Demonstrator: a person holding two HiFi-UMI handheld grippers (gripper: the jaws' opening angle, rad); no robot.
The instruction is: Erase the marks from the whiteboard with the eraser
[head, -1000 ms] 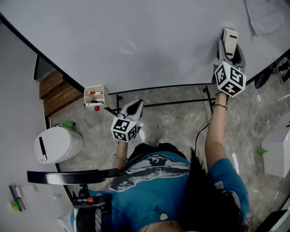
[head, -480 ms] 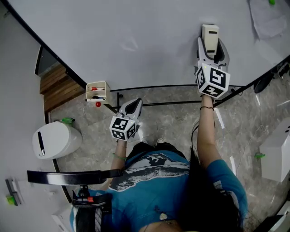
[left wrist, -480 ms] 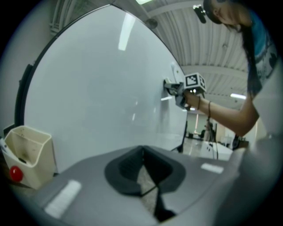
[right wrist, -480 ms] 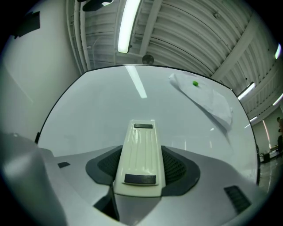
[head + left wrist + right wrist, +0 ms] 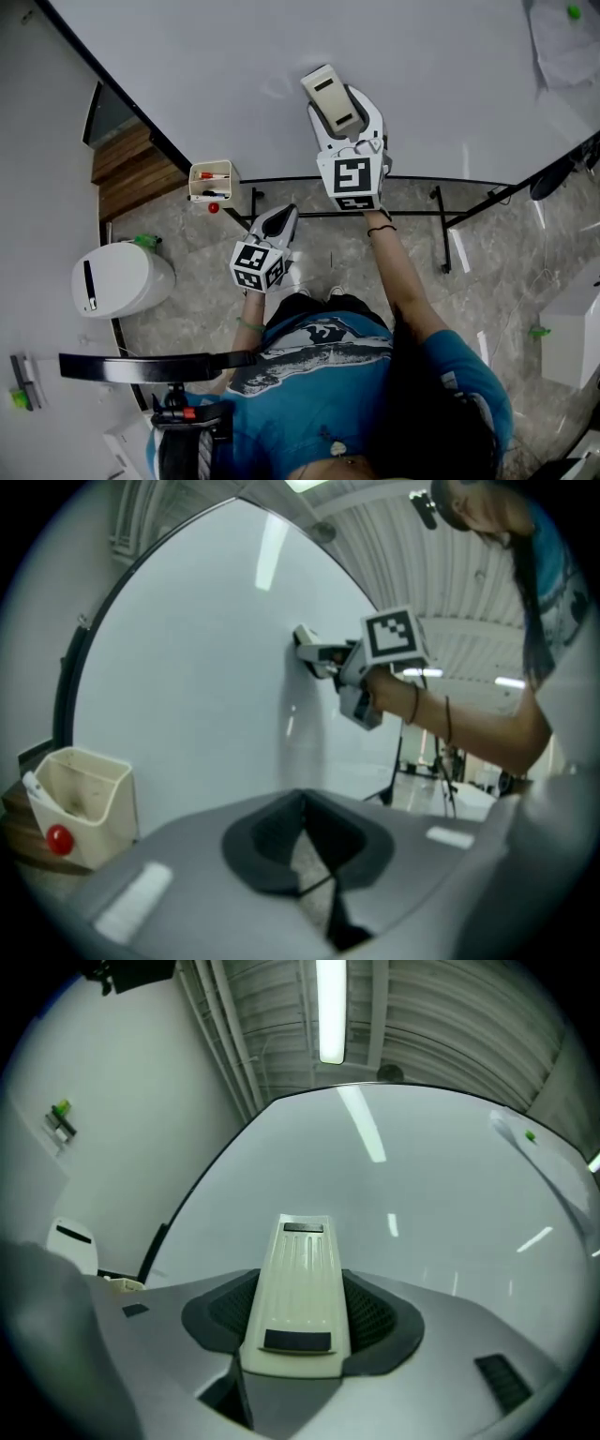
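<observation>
The whiteboard [image 5: 281, 56] fills the top of the head view, and a faint smear [image 5: 273, 89] shows on it. My right gripper [image 5: 347, 111] is shut on the cream eraser [image 5: 328, 97], whose far end lies against the board just right of that smear. In the right gripper view the eraser [image 5: 298, 1288] sits lengthwise between the jaws, pointing at the whiteboard [image 5: 431, 1194]. My left gripper [image 5: 277, 221] hangs low in front of the person, below the board's edge, shut and holding nothing. The left gripper view shows the right gripper [image 5: 330, 658] pressing the eraser [image 5: 306, 637] on the board.
A cream marker box [image 5: 213, 181] with red and black markers hangs at the board's lower edge, also in the left gripper view [image 5: 80, 803]. The black stand legs [image 5: 441, 211] cross the stone floor. A white bin [image 5: 117, 278] stands at left. A sheet [image 5: 562, 47] hangs top right.
My right gripper has swept the eraser leftward across the board, from the right side to near the middle. The left gripper has stayed in place.
</observation>
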